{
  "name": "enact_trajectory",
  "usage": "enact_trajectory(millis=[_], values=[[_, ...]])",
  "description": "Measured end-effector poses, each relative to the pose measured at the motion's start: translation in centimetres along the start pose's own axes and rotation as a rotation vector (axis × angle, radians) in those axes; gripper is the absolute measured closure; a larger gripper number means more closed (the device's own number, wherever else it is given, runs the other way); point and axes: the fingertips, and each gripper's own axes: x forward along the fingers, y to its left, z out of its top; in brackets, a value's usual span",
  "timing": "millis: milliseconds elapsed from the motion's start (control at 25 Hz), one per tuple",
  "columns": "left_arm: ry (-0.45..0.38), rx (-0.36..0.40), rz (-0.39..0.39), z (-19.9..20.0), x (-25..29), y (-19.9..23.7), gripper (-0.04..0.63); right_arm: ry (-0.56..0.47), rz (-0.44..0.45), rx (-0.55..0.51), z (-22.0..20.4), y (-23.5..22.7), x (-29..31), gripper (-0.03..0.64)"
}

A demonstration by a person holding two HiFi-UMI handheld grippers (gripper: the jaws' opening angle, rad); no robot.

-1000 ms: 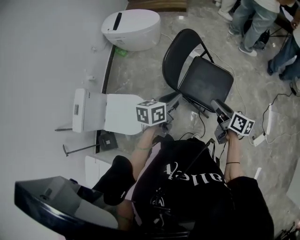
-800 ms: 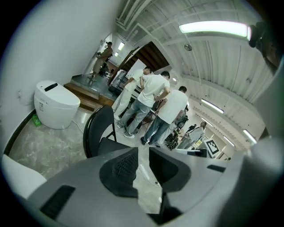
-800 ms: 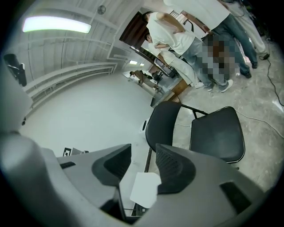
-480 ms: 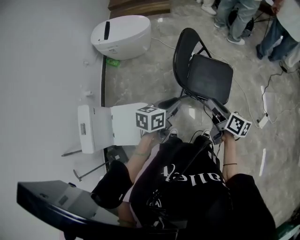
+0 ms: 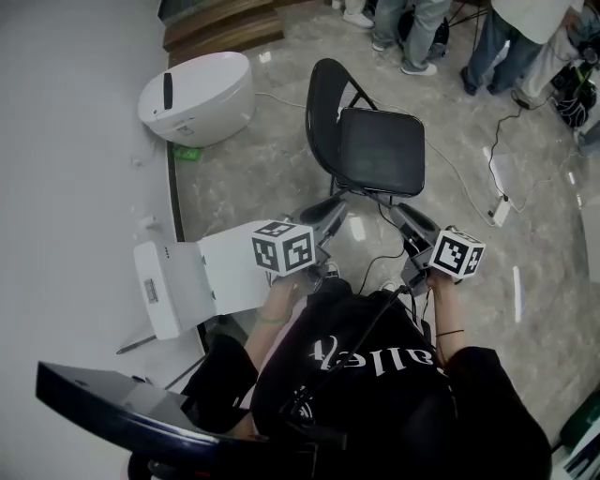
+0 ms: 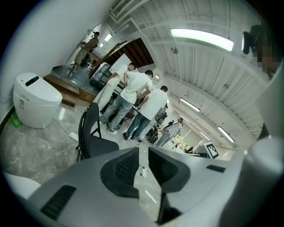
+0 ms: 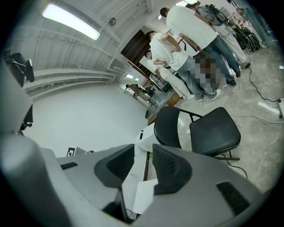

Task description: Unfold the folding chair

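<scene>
head view looks steeply down on the folding chair (image 5: 380, 150), which stands opened out on the marbled floor (image 5: 253, 187) in the upper middle of the frame, its black seat level and its rounded backrest upright on the seat's left. just below it in the frame the person's two hands hold out the grippers, each with its marker cube. the left gripper (image 5: 325, 212) points up toward the chair's lower left corner, and the right gripper (image 5: 411, 221) points toward the seat's lower edge; both are near the chair and neither holds it. left gripper view shows that gripper's (image 6: 143, 154) fingers a narrow slit apart with only floor between them, and the chair (image 6: 91, 133) off to the left of them. right gripper view shows the right gripper's (image 7: 143, 154) fingers a moderate gap apart, having just been closing, with nothing between them, and the chair (image 7: 213, 131) to their upper right. a white toilet (image 5: 197, 98) sits at the upper left of the head view, an open white box (image 5: 183, 281) at the left edge, and several people (image 5: 412, 23) stand along the top right.
</scene>
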Motion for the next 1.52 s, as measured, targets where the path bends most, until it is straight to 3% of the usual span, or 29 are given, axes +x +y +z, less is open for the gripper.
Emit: enact_trajectory(millis=[440,720,1520], values=[[0.002,0.001,-0.004,-5.5,3.5,-9.0,0.528,0.002,-0.012,-0.059,-0.4,-1.9,-9.4,0.494],[-0.018,0.031,0.033,-7.6,3.8,-12.9,0.528,0.021,-0.009,-0.121,-1.0,-3.0,-13.5,0.494],[-0.044,0.012,0.080,-7.6,2.3,-12.1,0.528,0.068,0.019,-0.195,-1.9,-1.7,-12.5,0.494]])
